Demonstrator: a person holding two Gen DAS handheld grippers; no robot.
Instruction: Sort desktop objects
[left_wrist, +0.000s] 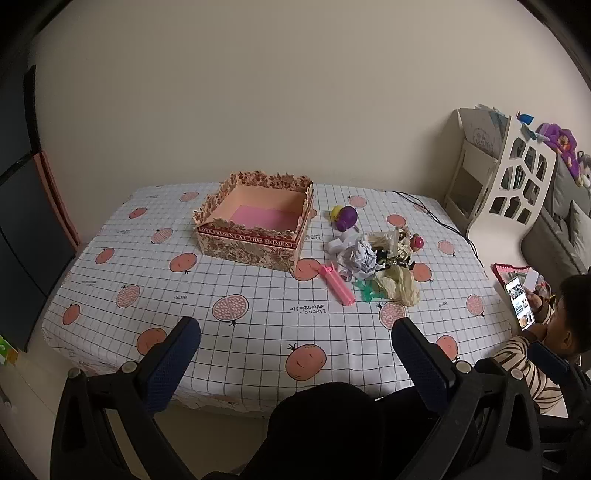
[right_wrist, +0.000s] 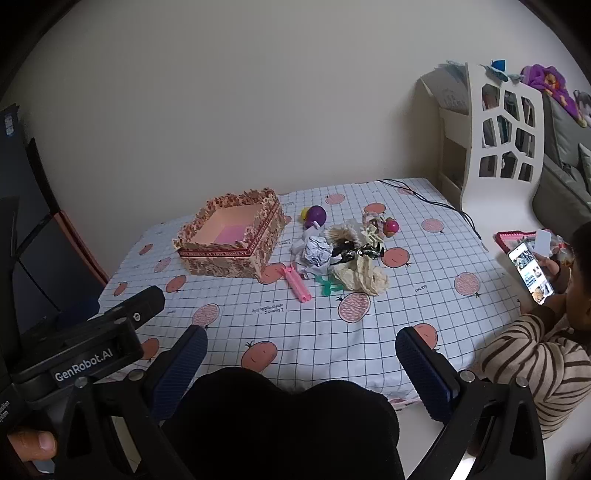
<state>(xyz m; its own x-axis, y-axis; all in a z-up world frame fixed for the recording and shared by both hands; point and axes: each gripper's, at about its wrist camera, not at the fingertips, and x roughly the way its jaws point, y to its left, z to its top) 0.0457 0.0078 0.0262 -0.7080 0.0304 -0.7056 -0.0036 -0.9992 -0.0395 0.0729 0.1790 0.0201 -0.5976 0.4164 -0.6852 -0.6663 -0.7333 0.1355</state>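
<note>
left gripper (left_wrist: 295, 343) + right gripper (right_wrist: 301, 350) both hanging low in frame, jaws gaping wide, holding nothing | clutter pile (left_wrist: 373, 266) sitting mid-frame right of one box (left_wrist: 255, 225) | risk: pile tangled, a grab dragging neighbours | count: one pink clip (left_wrist: 338, 284), one purple toy (left_wrist: 347, 218), one paper ball (left_wrist: 360, 256)

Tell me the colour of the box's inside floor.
Pink; the box floor shows best in the left wrist view, with peach inner walls.
</note>
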